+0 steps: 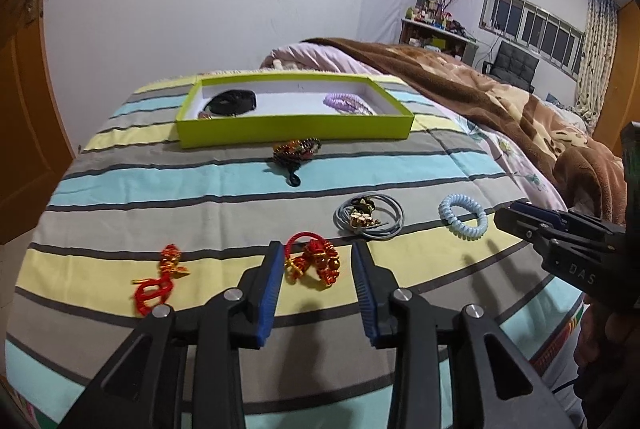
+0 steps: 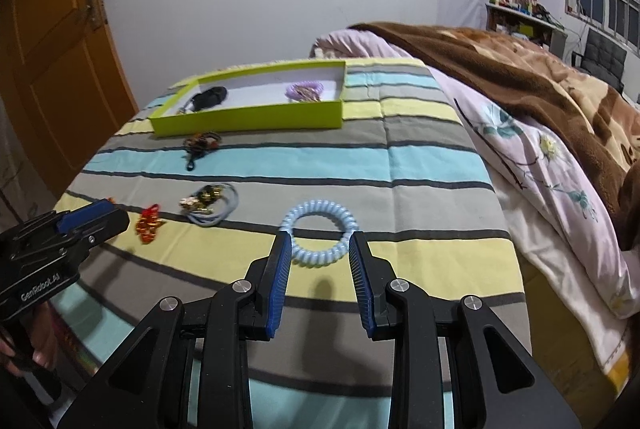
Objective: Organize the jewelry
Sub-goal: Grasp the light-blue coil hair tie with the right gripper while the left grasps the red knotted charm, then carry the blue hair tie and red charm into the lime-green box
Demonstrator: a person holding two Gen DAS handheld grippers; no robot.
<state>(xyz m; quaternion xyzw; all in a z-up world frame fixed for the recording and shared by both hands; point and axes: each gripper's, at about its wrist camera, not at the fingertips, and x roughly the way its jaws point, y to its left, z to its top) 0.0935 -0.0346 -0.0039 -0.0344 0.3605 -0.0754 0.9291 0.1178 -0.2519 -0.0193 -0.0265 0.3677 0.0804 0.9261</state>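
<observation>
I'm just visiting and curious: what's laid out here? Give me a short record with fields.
surface: striped bedspread
container: green box, open, at the far end
in box: black item; purple coil band
on spread: beaded bracelet; grey cord loops with gold charms; light blue coil band; red-gold bracelet; red knotted cord
left hand-held gripper: open, around red-gold bracelet
right hand-held gripper: open, at blue band
</observation>
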